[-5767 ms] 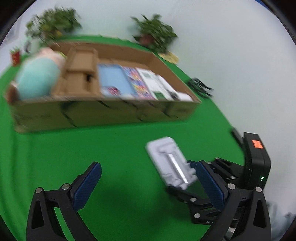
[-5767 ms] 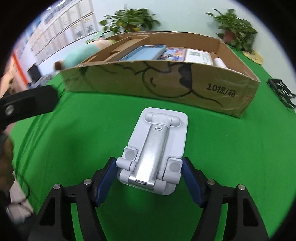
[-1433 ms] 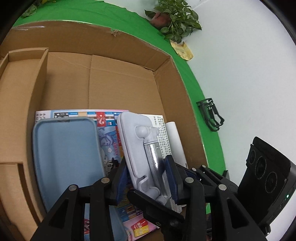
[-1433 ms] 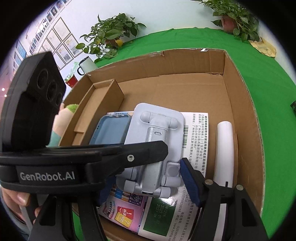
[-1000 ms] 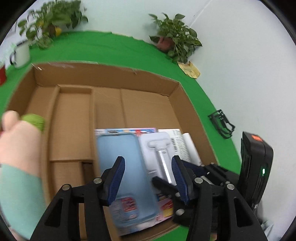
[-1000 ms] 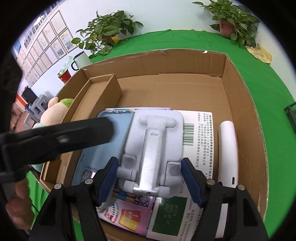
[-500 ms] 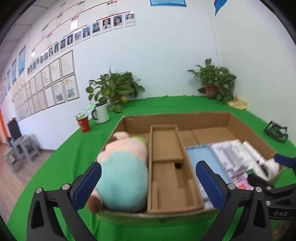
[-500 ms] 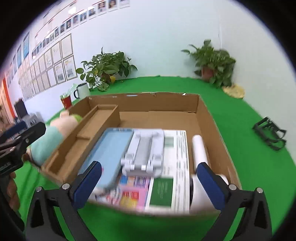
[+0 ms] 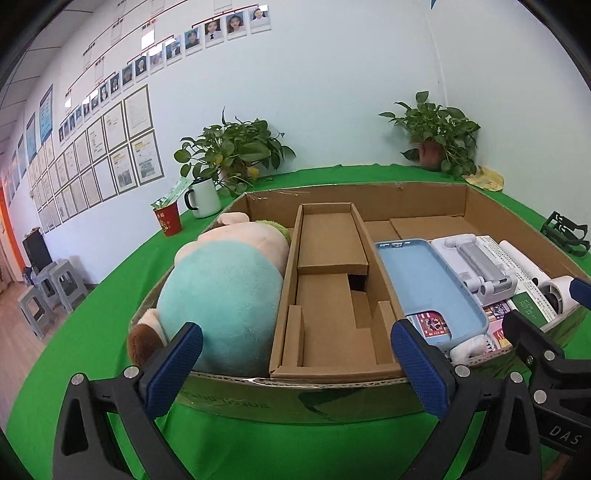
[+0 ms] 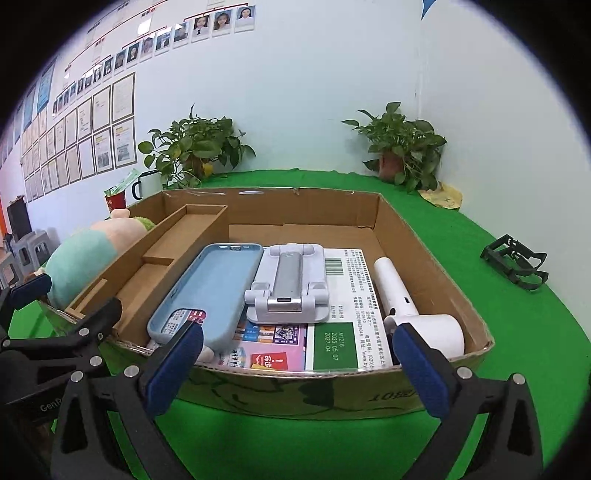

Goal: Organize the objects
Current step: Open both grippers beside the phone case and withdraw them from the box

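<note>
White folding phone stand [image 10: 286, 286]: lay flat inside the brown cardboard box [image 10: 436, 258], between a light blue phone case [image 10: 210, 291] and a white cylindrical device [image 10: 410, 310].
Right gripper [image 10: 295, 363]: jaws wide apart, empty, short of the box's near wall.
Left gripper [image 9: 299, 360]: also spread, empty.
Left view only: teal-and-pink plush toy [image 9: 225, 291] plainly filled the box's left end.

A pale wall [image 9: 332, 92] stands ahead of the tool, with a row of portrait photos [image 9: 207, 31] high up and framed papers [image 9: 110, 147] below them to the left. Two potted plants [image 10: 192, 147] [image 10: 402, 147] stand at its foot, on the far edge of a green cloth [image 10: 517, 295]. A white mug [image 9: 202, 197] and red cup [image 9: 168, 219] sit far left. Grey stools [image 9: 48, 284] stand on a wood floor [image 9: 18, 350] at the left edge. Light is even.
</note>
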